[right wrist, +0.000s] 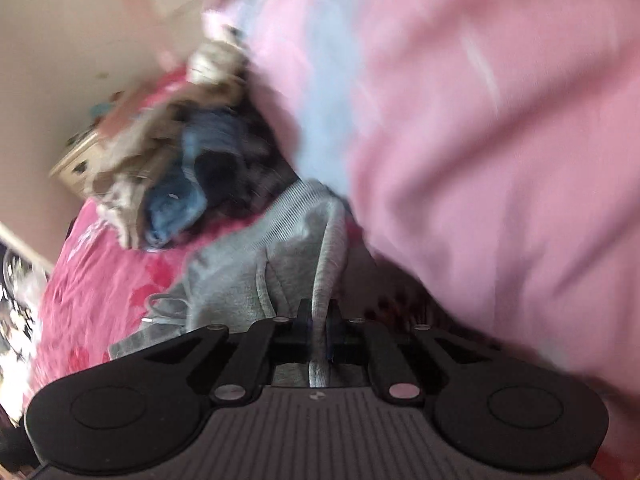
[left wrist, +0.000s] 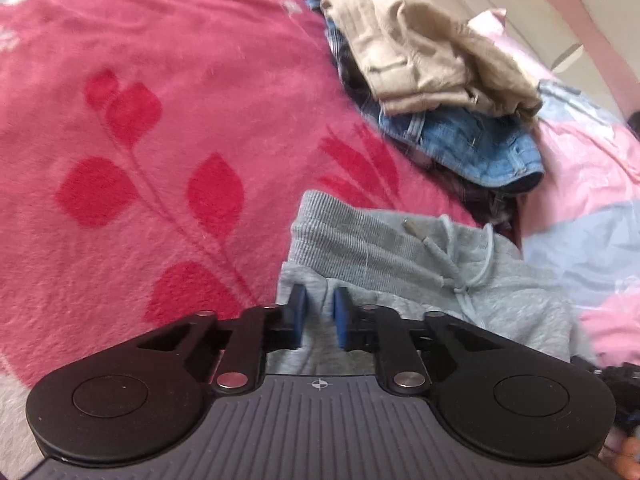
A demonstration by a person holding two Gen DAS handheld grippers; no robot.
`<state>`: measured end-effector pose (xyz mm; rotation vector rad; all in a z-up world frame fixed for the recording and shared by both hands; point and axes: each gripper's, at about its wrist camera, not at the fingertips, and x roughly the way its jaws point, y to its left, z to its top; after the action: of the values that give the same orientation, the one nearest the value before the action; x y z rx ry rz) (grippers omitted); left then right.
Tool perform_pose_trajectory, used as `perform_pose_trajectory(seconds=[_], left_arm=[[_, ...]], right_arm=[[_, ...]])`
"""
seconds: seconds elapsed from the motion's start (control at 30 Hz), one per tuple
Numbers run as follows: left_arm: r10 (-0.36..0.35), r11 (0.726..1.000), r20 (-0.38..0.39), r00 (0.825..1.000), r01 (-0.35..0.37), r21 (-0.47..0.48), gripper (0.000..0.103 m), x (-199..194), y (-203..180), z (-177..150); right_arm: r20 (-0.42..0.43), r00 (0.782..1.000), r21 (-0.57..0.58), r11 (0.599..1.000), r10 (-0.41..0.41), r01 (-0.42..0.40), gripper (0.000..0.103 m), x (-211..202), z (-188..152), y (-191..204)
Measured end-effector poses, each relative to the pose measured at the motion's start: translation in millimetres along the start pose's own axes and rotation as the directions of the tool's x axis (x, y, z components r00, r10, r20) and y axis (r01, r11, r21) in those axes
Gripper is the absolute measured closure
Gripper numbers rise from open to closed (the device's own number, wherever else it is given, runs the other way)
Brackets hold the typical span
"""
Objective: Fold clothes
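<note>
Grey sweatpants (left wrist: 400, 248) with a ribbed waistband and a pale drawstring (left wrist: 452, 268) lie on the pink fleece blanket (left wrist: 160, 120). My left gripper (left wrist: 319, 312) sits at the left edge of the garment, its blue pads close together with a fold of grey cloth between them. In the blurred right wrist view, my right gripper (right wrist: 319, 320) is shut on a narrow ridge of the same grey sweatpants (right wrist: 240, 264), which stretch away from the fingers toward the waistband.
A pile of clothes lies beyond the sweatpants: a beige garment (left wrist: 420, 52) on top of blue denim (left wrist: 472, 148) and dark checked cloth. A pink and pale blue quilt (left wrist: 580, 184) bunches to the right, and it fills the right wrist view (right wrist: 480, 120). A hand (left wrist: 624, 456) shows at the lower right.
</note>
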<state>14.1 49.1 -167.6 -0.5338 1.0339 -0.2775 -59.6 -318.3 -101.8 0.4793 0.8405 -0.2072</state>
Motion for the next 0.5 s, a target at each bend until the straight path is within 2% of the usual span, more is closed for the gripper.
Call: perform_pose_trajectory(seconds=[0.1, 0.2, 0.27, 0.37, 0.5], left_arm=[[-0.02, 1.0, 0.028, 0.999, 0.021, -0.014, 0.092, -9.4, -2.6, -1.4], [-0.055, 0.997, 0.029, 0.998, 0.056, -0.053, 0.087, -14.0, -0.8, -2.2], [-0.076, 0.996, 0.03, 0.997, 0.078, -0.047, 0.083, -15.6, -1.7, -2.7], [-0.123, 0.992, 0.029, 0.992, 0.123, 0.013, 0.078, -17.9, -12.0, -4.5], [-0.22, 0.969, -0.031, 0.975, 0.222, 0.107, 0.076, -13.0, -30.7, -8.9]], right_arm=[[0.046, 0.999, -0.073, 0.997, 0.014, -0.011, 0.096, -14.8, 7.7, 5.2], [0.041, 0.999, -0.075, 0.997, 0.009, -0.006, 0.096, -15.0, 8.3, -3.2], [0.017, 1.0, -0.079, 0.997, 0.011, -0.01, 0.096, -6.3, 7.4, -5.7], [-0.031, 0.999, -0.117, 0.993, -0.022, 0.018, 0.096, 7.4, 0.4, -5.9], [-0.108, 0.991, -0.12, 0.991, -0.075, 0.061, 0.093, 21.9, -6.6, -14.7]])
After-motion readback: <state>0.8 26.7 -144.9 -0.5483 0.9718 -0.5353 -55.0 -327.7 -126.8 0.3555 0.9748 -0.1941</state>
